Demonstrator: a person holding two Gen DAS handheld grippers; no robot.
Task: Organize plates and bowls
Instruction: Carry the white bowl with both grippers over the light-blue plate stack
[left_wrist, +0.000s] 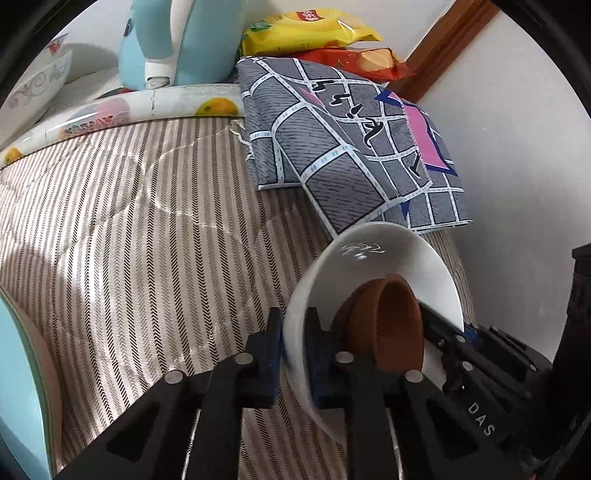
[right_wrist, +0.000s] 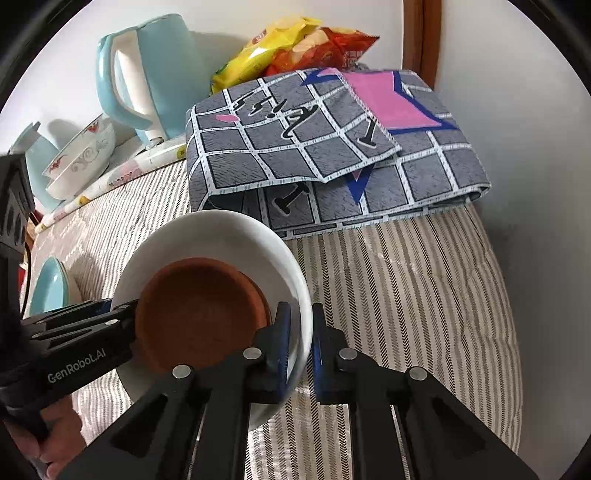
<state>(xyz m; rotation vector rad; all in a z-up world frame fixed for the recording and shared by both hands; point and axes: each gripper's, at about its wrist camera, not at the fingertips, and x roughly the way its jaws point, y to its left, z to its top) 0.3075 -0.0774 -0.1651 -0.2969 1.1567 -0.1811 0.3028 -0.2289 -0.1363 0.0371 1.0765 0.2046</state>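
A white bowl (left_wrist: 388, 258) (right_wrist: 229, 232) with a brown dish (left_wrist: 384, 321) (right_wrist: 199, 314) lying inside it is over the striped cloth surface (left_wrist: 129, 221). My left gripper (left_wrist: 295, 343) is shut on the bowl's rim, one finger inside and one outside. In the right wrist view it (right_wrist: 110, 310) comes in from the left, at the rim beside the brown dish. My right gripper (right_wrist: 301, 332) is shut on the opposite rim. It also shows in the left wrist view, the right gripper (left_wrist: 461, 339) reaching in from the right.
A folded grey checked cloth (left_wrist: 332, 147) (right_wrist: 332, 155) lies just behind the bowl, with snack bags (left_wrist: 306, 33) behind it. A blue kettle (right_wrist: 147, 74) and a patterned bowl (right_wrist: 81, 155) stand back left. A light blue dish (right_wrist: 50, 288) sits at the left. A white wall bounds the right.
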